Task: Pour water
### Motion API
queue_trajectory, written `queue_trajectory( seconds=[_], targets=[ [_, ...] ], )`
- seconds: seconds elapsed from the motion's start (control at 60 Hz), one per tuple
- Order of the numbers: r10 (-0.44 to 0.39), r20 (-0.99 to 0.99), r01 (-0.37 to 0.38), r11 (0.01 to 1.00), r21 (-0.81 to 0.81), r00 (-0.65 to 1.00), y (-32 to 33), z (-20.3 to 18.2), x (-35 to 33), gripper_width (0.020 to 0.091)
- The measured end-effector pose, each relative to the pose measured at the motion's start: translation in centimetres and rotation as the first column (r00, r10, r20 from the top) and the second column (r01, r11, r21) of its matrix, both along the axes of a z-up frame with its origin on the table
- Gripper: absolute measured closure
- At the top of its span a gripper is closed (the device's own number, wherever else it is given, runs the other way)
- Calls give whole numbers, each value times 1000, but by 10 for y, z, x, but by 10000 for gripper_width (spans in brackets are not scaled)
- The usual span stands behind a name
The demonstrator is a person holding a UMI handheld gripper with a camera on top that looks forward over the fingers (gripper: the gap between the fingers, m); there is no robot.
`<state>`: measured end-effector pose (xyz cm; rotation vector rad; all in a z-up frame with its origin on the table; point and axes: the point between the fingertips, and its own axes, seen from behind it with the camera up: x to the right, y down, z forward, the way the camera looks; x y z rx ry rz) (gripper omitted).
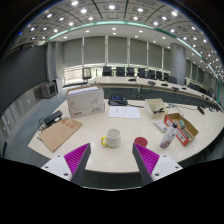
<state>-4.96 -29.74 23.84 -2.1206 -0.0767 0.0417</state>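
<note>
A white mug [113, 138] with a yellow handle stands on the pale table [105, 122], just ahead of my fingers and slightly left of the gap's middle. My gripper [112, 160] is open, its magenta pads [77, 156] spread wide with nothing between them. A small red cup-like object [141, 141] sits beside the right finger's tip. A clear bottle-like item [167, 138] lies further right among other things.
A white box [85, 100] stands at the back left, a brown board [60, 132] lies at the left, papers [124, 112] in the middle. An open cardboard box [181, 124] with clutter sits at the right. Desks with monitors [130, 72] fill the room behind.
</note>
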Motion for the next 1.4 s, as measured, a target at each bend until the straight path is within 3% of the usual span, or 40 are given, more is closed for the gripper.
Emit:
queue_trajectory(
  seconds=[0.133, 0.6, 0.917, 1.05, 1.117, 1.167, 1.4],
  targets=[
    [-56, -12, 56, 998, -20, 998, -17, 13, 10, 238],
    [-237, 14, 234, 966, 108, 971, 28, -67, 264, 240],
    [-165, -65, 174, 972, 158, 984, 161, -134, 329, 250],
    [-111, -34, 115, 980, 162, 993, 203, -175, 330, 309],
    [-97, -39, 102, 981, 168, 995, 213, -187, 327, 411],
    [-94, -47, 101, 978, 182, 994, 217, -191, 326, 535],
    [-105, -35, 109, 975, 196, 994, 220, -187, 329, 669]
  ],
)
